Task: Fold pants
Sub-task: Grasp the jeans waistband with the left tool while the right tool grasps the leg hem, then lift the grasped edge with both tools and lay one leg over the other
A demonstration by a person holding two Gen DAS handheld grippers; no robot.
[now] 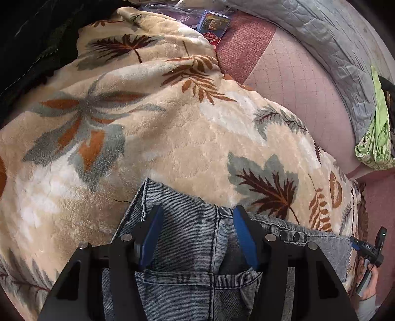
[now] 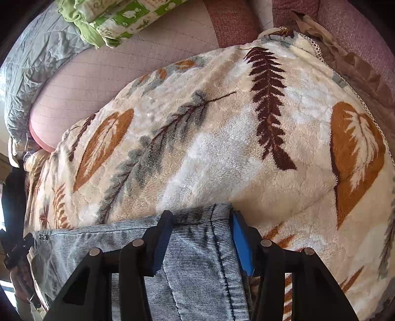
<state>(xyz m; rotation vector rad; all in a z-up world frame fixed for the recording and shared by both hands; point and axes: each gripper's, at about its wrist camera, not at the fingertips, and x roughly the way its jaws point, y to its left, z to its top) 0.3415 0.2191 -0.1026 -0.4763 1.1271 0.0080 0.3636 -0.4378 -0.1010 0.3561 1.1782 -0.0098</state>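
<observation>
Faded blue-grey jeans (image 1: 190, 227) lie on a cream leaf-print blanket (image 1: 153, 138). In the left wrist view my left gripper (image 1: 197, 217) is open, its blue-padded fingers straddling the waistband end near a back pocket, with denim between them. In the right wrist view the same jeans (image 2: 197, 247) lie under my right gripper (image 2: 201, 222), which is open with its fingers on either side of a folded denim edge. The right gripper also shows at the far right of the left wrist view (image 1: 372, 247).
The blanket (image 2: 222, 138) covers a pink quilted mattress (image 1: 296, 86). A grey quilt (image 1: 321, 37) lies along the far edge. A green patterned cloth (image 2: 111, 17) sits near it. A blue box (image 1: 214, 22) lies at the back. Dark clothing (image 1: 29, 37) is at the left.
</observation>
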